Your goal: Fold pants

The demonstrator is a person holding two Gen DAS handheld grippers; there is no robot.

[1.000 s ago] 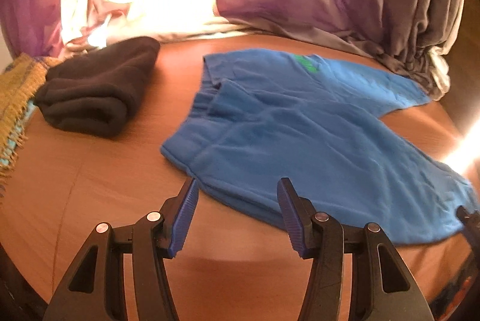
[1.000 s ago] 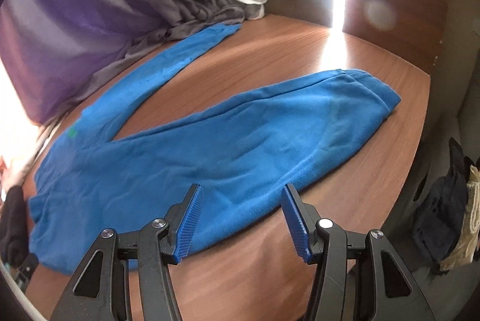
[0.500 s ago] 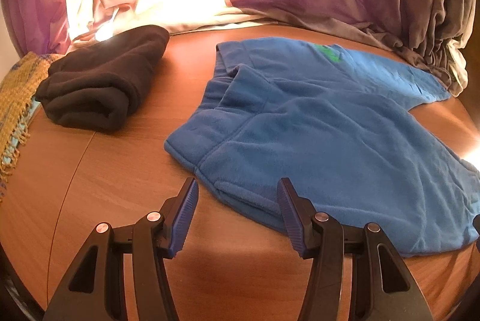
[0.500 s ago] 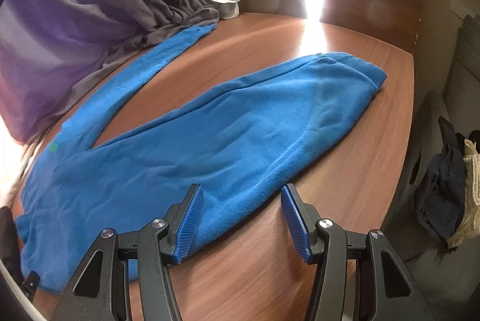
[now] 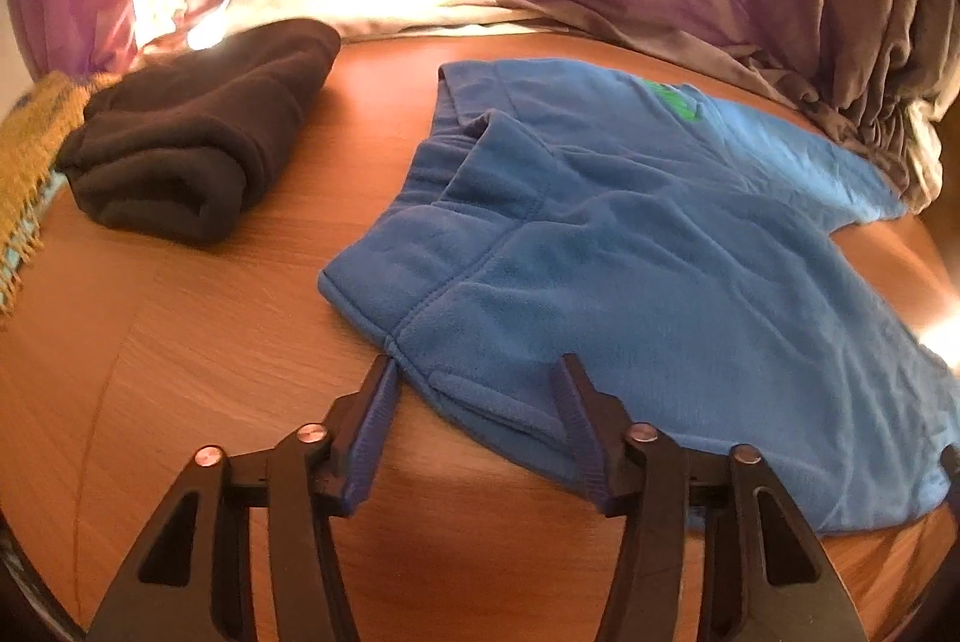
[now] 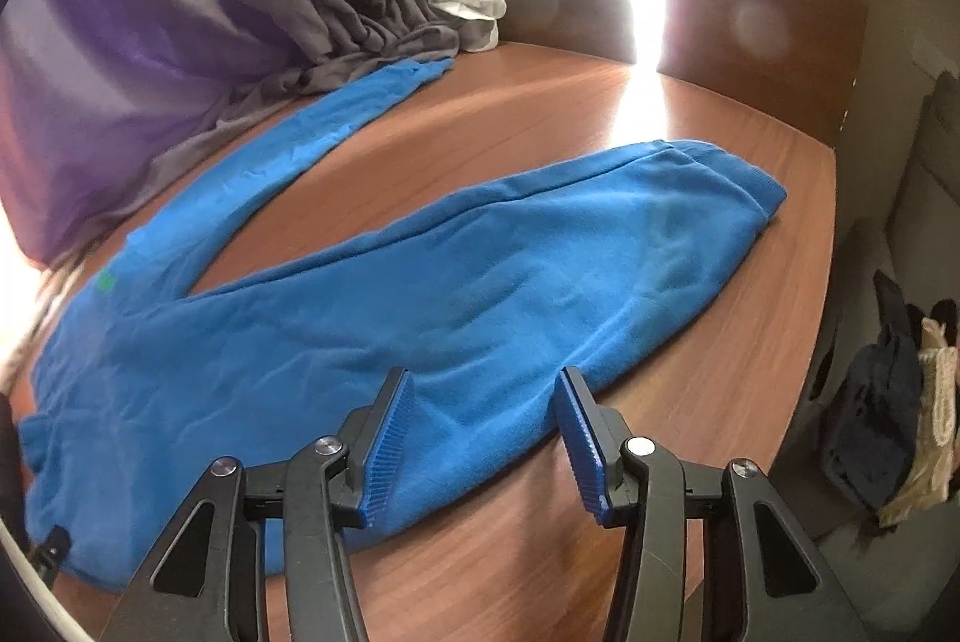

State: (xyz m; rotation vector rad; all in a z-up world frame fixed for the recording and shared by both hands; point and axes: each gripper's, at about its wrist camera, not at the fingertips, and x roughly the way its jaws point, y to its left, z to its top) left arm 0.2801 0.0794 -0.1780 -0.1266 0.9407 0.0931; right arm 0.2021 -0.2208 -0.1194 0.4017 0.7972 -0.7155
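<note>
**Now: both grippers reaching for the near edge of the pants**

Starting at the left, a folded dark garment [image 5: 198, 144] is lying on the wooden table [image 5: 180, 372], well apart from the work, with a yellow fringed cloth [image 5: 24, 162] at the table's far left edge. Next to it, the blue pants [image 5: 630, 252] are lying spread flat, waistband toward the dark garment and the two legs splayed apart, the far leg running up to the gathered curtain [image 6: 240, 12].

The left gripper [image 5: 477, 384] is hovering at the waistband's near corner with its fingers apart, the hem sitting between them but not pinched. Further right, the right gripper [image 6: 483, 393] is poised over the near leg's lower edge, roughly mid-length, its fingers likewise spread wide and holding nothing.

Judging from this, the first fold is not yet made and the grasp is just being set up. The next move seems to call for both grippers to close on the near edge, taking both fabric layers, and then carry the near leg over onto the far one. Since the legs are lying apart, the lift will probably need to be even, or the fleece may bunch at the crotch.
</note>
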